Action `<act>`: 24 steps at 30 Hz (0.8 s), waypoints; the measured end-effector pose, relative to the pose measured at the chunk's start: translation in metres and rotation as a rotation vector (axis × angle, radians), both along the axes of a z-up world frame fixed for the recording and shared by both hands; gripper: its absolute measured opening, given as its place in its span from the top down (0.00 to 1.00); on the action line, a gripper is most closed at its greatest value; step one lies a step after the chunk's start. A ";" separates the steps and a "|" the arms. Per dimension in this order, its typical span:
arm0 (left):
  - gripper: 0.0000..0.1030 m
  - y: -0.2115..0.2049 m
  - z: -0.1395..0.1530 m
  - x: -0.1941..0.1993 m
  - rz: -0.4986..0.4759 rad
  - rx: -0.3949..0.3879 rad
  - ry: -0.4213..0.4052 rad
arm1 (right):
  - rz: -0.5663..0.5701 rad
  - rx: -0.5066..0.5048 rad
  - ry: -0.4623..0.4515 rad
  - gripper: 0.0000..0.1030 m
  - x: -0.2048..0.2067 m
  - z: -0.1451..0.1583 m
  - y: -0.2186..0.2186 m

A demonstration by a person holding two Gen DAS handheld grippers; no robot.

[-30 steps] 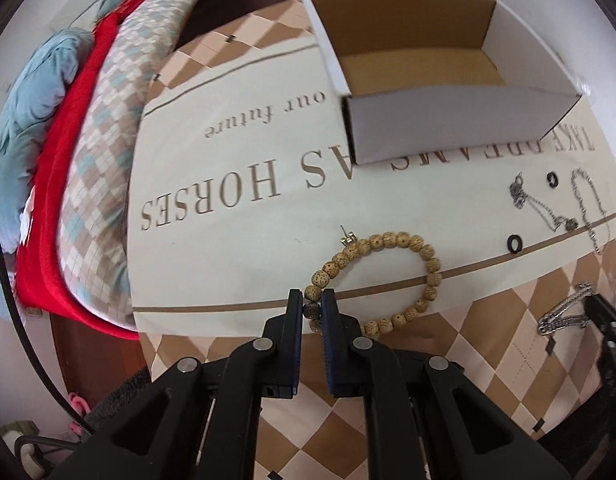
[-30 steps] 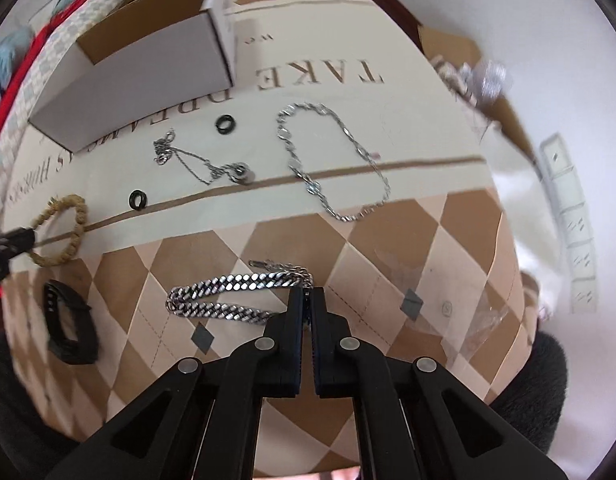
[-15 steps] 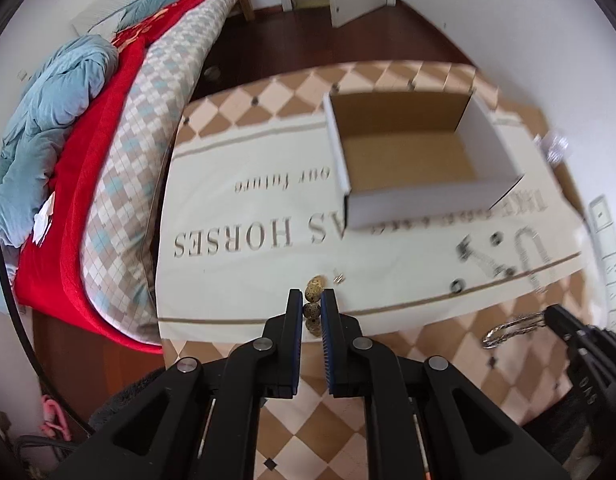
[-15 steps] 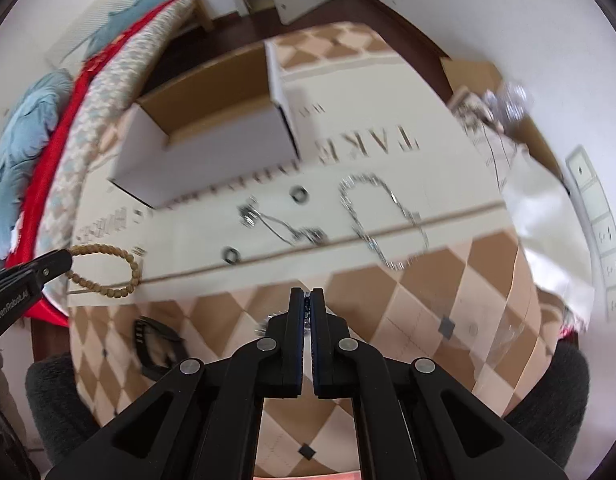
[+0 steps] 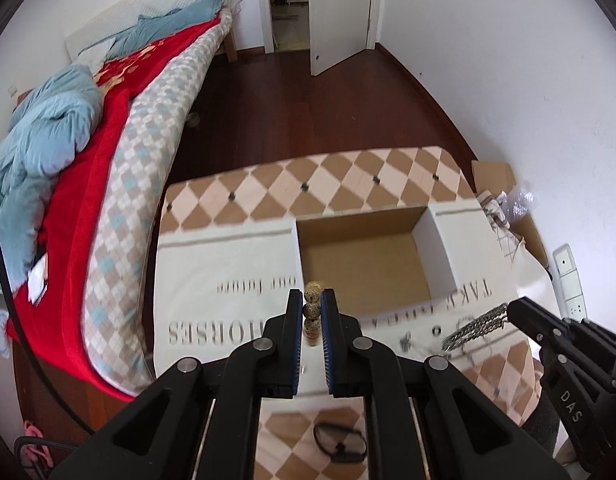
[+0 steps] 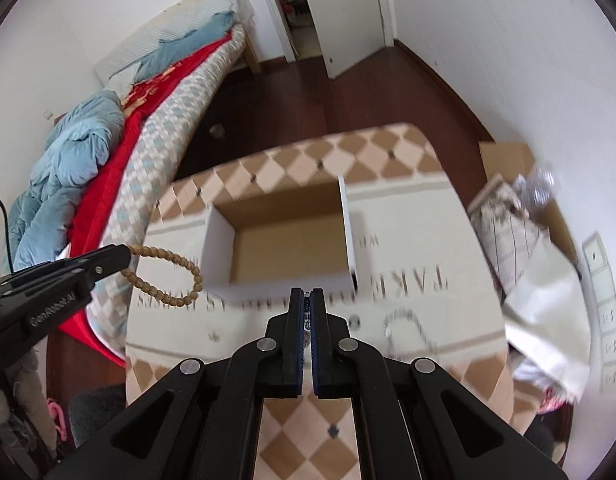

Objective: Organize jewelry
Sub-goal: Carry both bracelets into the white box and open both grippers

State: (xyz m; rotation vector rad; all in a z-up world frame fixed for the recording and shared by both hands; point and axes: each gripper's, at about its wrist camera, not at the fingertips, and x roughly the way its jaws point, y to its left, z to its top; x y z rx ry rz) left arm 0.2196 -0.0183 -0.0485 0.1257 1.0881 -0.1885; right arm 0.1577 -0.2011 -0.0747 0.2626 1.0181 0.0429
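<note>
The left gripper (image 5: 311, 312) is clamped on the wooden bead bracelet (image 5: 312, 309), its beads stacked between the jaws; from the right wrist camera the bracelet's loop (image 6: 163, 276) hangs free in the air on the near left side of the open cardboard box (image 5: 368, 260). The right gripper (image 6: 307, 308) is pinched tight on the silver chain bracelet (image 5: 474, 326), which dangles from its tips off the box's near right corner. The box sits open-topped on the tablecloth (image 5: 227, 264), its brown floor bare. A thin silver chain (image 6: 408, 326) lies blurred on the cloth nearer than the box, and a black band (image 5: 340, 442) rests nearer still.
</note>
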 end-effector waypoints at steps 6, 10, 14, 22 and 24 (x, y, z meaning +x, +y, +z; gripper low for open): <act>0.94 -0.004 -0.019 0.043 0.009 -0.022 0.064 | 0.041 -0.020 0.012 0.97 0.050 0.001 0.004; 0.94 -0.002 -0.052 0.069 0.017 -0.054 0.162 | 0.061 -0.009 0.069 0.97 0.085 -0.021 0.005; 0.94 -0.002 -0.083 0.087 0.023 -0.086 0.246 | 0.087 0.015 0.140 0.98 0.115 -0.055 0.006; 0.93 -0.005 -0.104 0.109 0.013 -0.174 0.320 | 0.129 0.055 0.197 0.97 0.145 -0.088 0.014; 0.93 -0.004 -0.100 0.112 0.023 -0.204 0.320 | 0.122 0.097 0.199 0.97 0.149 -0.087 0.012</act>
